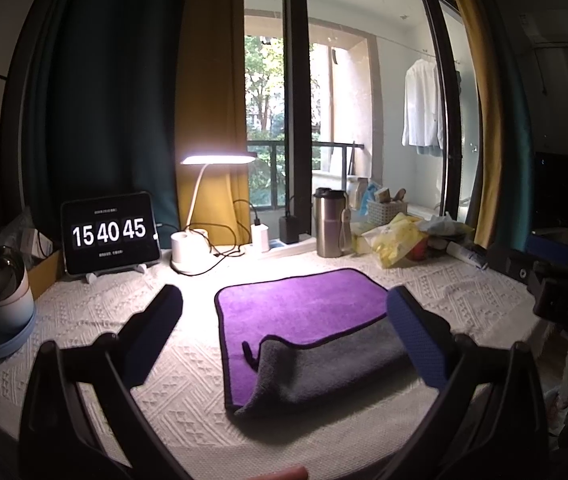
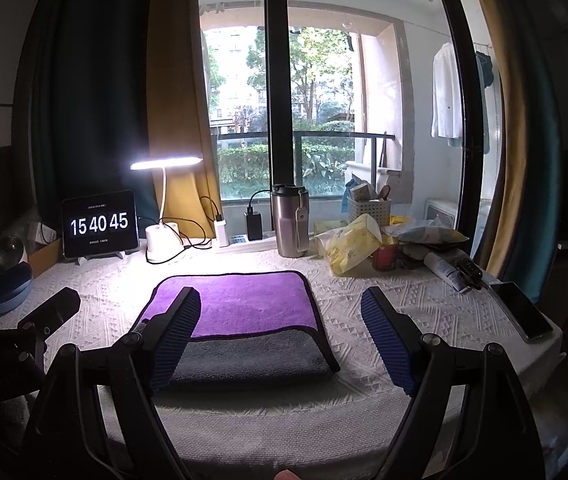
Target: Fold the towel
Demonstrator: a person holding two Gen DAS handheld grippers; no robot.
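A towel, purple on one face and grey on the other, lies on the white patterned tablecloth. Its near part is folded over, so a grey flap covers the near half. My left gripper is open and empty above the towel's near left part. My right gripper is open and empty above the towel; its left finger hides the towel's near left corner. The left gripper also shows at the left edge of the right wrist view.
At the back stand a tablet clock, a lit desk lamp, chargers with cables, a steel tumbler, a basket and yellow bags. A round speaker stands left. A phone lies right.
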